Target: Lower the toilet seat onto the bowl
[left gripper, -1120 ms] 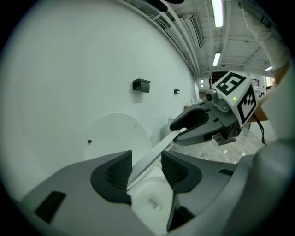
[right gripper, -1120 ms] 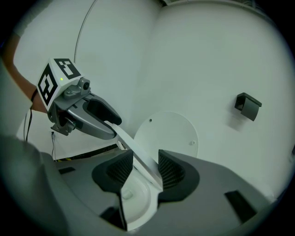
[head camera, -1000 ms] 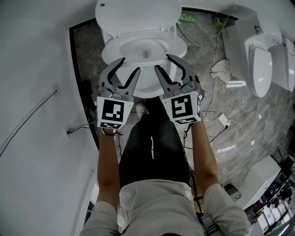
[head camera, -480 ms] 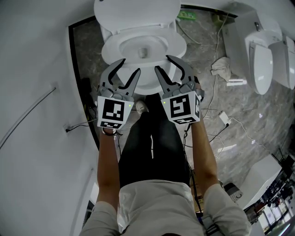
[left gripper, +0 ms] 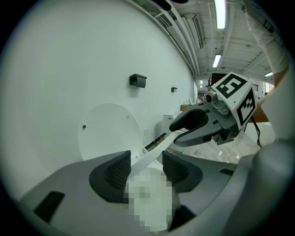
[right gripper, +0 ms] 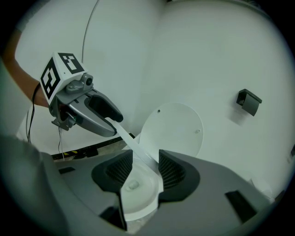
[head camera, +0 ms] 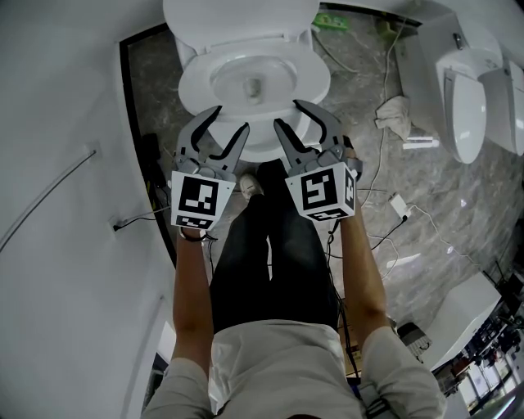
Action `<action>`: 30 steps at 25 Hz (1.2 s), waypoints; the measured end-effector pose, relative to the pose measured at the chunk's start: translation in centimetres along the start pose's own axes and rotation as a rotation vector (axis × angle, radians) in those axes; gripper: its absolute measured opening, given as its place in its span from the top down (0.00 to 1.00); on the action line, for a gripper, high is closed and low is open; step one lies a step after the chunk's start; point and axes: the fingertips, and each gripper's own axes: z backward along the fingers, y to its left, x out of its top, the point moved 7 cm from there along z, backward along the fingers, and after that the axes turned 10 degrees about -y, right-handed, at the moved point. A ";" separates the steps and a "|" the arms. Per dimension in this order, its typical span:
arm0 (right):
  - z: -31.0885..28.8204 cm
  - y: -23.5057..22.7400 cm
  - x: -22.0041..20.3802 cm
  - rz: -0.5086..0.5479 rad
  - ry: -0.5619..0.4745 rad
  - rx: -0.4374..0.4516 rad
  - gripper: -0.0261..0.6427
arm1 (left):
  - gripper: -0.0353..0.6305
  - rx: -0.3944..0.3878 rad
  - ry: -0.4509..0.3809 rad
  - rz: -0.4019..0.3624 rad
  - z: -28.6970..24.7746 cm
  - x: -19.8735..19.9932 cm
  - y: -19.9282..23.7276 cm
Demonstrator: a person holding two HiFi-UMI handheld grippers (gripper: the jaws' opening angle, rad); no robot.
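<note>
- The left gripper's (left gripper: pixel 145 167) jaws stand apart and have just been opening wider; the toilet seat's (head camera: pixel 315 80) front rim runs between them, unclamped.
- The right gripper's (right gripper: pixel 145 168) jaws are spread around the same rim.
- The seat lies low over the bowl (head camera: pixel 254 86), top centre of the head view.
- The lid (head camera: pixel 246 20) stands upright behind.

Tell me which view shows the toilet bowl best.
Head view: the toilet bowl shows from above, its opening nearly whole. The right gripper view catches part of its inside; the left gripper view's is blurred over.
</note>
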 end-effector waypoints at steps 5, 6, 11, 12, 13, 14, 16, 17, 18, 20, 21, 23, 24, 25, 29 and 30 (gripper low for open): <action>0.3 0.7 -0.7 -0.007 0.002 0.006 0.67 | 0.61 -0.005 -0.009 0.022 0.3 -0.7 -0.5; 0.3 0.8 -0.8 -0.009 0.003 0.007 0.67 | 0.60 -0.007 -0.018 0.038 0.4 -0.8 -0.5; 0.8 1.4 -1.5 -0.018 0.010 0.015 0.67 | 0.61 0.005 -0.069 0.144 1.2 -1.5 -0.6; 0.9 1.6 -1.6 -0.020 0.011 0.017 0.67 | 0.61 0.006 -0.068 0.146 1.3 -1.7 -0.7; 1.0 1.8 -1.7 -0.023 0.012 0.018 0.67 | 0.61 0.005 -0.065 0.146 1.4 -1.9 -0.9; 1.1 1.9 -1.8 -0.028 0.013 0.019 0.67 | 0.61 0.003 -0.064 0.146 1.5 -2.1 -1.0; 1.2 2.3 -2.0 -0.041 0.012 0.019 0.66 | 0.61 0.001 -0.062 0.152 1.6 -2.5 -1.2; 1.3 2.4 -2.2 -0.048 0.012 0.019 0.66 | 0.61 -0.001 -0.062 0.156 1.7 -2.7 -1.2; 1.3 2.6 -2.3 -0.053 0.013 0.020 0.66 | 0.61 -0.002 -0.061 0.159 1.7 -2.9 -1.3; 1.4 2.8 -2.6 -0.058 0.018 0.021 0.66 | 0.61 -0.007 -0.060 0.164 1.8 -3.3 -1.5; 1.5 3.0 -2.7 -0.058 0.020 0.022 0.66 | 0.61 -0.009 -0.061 0.166 1.9 -3.4 -1.6; 1.6 3.2 -3.0 -0.060 0.024 0.022 0.65 | 0.61 -0.013 -0.062 0.169 2.0 -3.7 -1.8; 1.6 3.3 -3.1 -0.063 0.022 0.024 0.65 | 0.61 -0.015 -0.062 0.171 2.0 -3.8 -1.8; 1.6 3.4 -3.1 -0.071 0.015 0.027 0.65 | 0.61 -0.017 -0.062 0.172 2.0 -4.0 -1.9; 1.8 4.0 -3.3 -0.129 -0.033 0.053 0.65 | 0.61 -0.020 -0.059 0.176 2.1 -4.6 -2.1; 2.0 4.2 -3.4 -0.136 -0.039 0.057 0.65 | 0.61 -0.021 -0.057 0.178 2.2 -4.7 -2.2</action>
